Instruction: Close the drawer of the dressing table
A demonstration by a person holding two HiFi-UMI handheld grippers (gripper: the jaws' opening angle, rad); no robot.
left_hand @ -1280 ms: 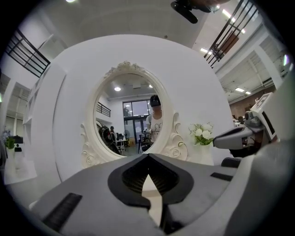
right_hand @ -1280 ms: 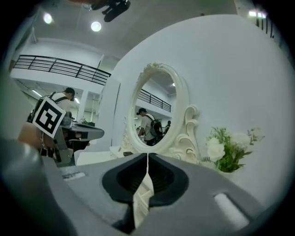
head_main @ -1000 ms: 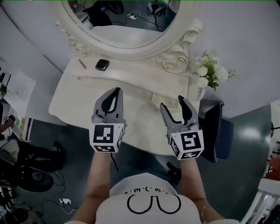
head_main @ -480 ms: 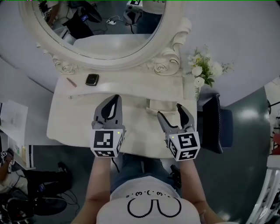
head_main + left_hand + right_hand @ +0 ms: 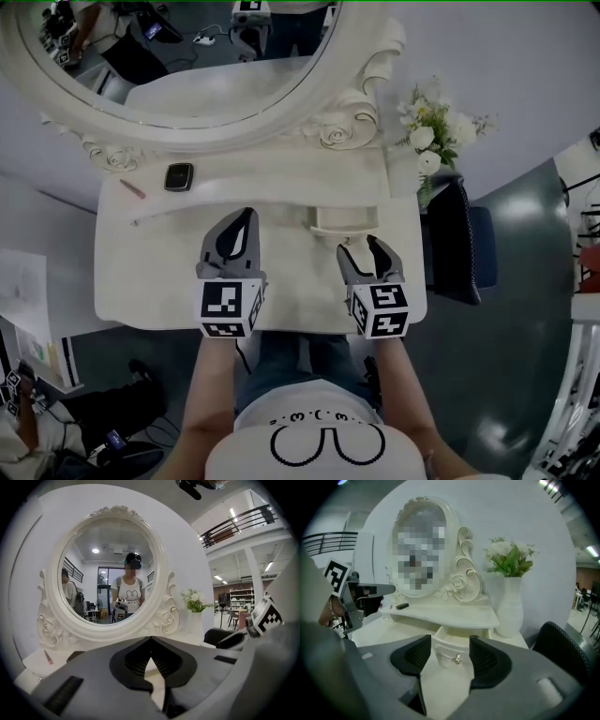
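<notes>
No readable txt, no labels, brands or nos. legible

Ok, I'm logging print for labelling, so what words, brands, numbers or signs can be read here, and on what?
No readable words, brands or numbers anywhere.
Marker cubes: black-and-white square patterns, no letters.
Shirt: a drawn figure, no words.
White sheets at the left edge: too small to read.
Black item on the dressing table: no label visible.

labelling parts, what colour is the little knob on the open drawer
Silvery metal knob on the cream-white pulled-out drawer; clearest in the right gripper view.
</notes>
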